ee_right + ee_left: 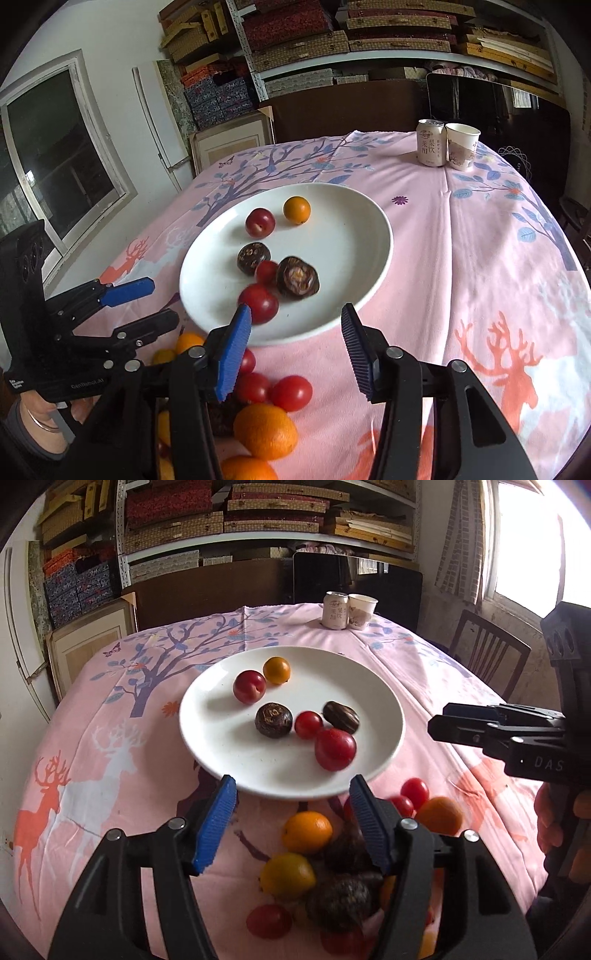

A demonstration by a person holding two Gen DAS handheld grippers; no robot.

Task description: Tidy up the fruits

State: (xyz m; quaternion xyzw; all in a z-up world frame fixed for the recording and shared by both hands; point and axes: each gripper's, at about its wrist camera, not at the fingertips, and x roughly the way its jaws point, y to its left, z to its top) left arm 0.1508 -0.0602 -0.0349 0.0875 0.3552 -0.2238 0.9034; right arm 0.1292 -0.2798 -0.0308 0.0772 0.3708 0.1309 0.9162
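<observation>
A white plate (pixel 221 738) (pixel 354 236) sits mid-table holding several fruits: an orange one (pixel 276 669), red plums (pixel 249 686) (pixel 334 748), a small tomato (pixel 308 724) and two dark brown fruits (pixel 273 720) (pixel 341 716). A loose pile of oranges (pixel 306 832), tomatoes (pixel 414 792) and dark fruits (pixel 338 904) lies on the cloth in front of the plate. My left gripper (pixel 291 823) is open and empty above the pile. My right gripper (pixel 295 343) is open and empty at the plate's near rim; it also shows in the left wrist view (pixel 439 720).
A drink can (pixel 335 610) and a paper cup (pixel 361 610) stand at the table's far edge. A pink deer-print cloth (pixel 110 760) covers the table. A wooden chair (pixel 487 653) stands at the right, shelves of boxes behind.
</observation>
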